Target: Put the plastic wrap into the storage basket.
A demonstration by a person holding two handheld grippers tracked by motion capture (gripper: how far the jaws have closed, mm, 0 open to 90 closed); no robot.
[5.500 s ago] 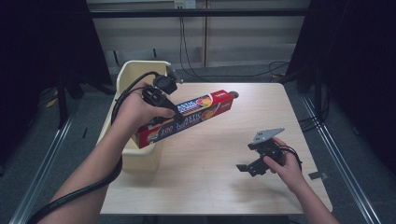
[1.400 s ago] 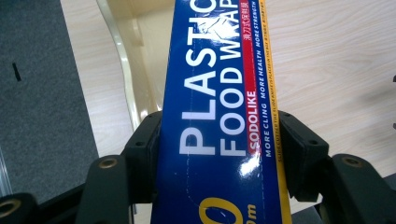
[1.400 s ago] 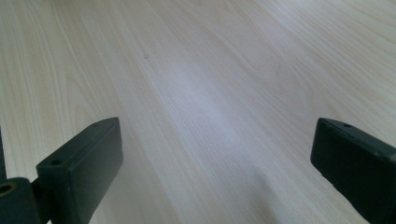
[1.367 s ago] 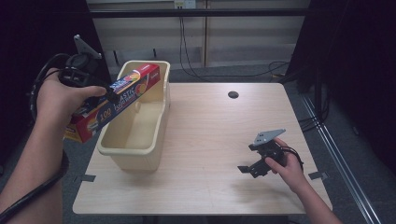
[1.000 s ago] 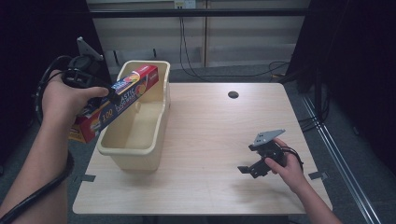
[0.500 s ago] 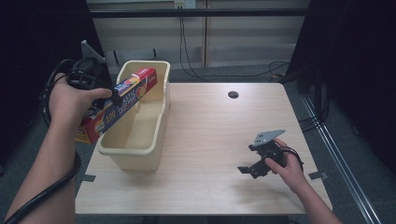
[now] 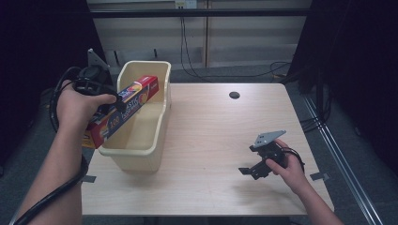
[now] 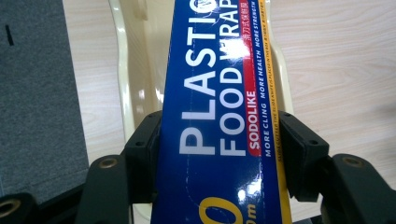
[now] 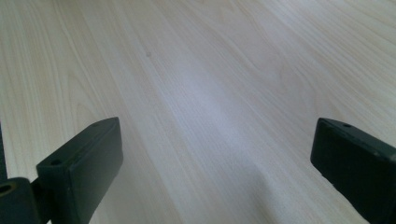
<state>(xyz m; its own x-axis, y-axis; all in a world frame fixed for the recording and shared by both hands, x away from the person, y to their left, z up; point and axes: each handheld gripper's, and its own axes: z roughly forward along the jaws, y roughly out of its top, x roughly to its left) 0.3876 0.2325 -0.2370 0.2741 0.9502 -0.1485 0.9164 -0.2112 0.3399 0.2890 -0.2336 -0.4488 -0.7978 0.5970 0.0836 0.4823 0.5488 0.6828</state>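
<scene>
Left gripper (image 7: 112, 105), left of frame, clamped on wrap box (image 7: 123, 108), tilted over bin (image 7: 157, 126) rim. Right gripper (image 7: 256, 164), lower right, wide open over table (image 7: 211, 136), holding nothing.

This looks like a lab or test room set up for recording, not a home. A plain light-wood bench (image 7: 211, 140) with a round cable hole (image 7: 234, 95) stands on grey carpet, tape marks at its corners. Black curtains (image 7: 356, 70) close off both sides, loose cables (image 7: 202, 61) run along the pale wall panels behind, and a metal rail (image 7: 338, 159) lies on the floor.
</scene>
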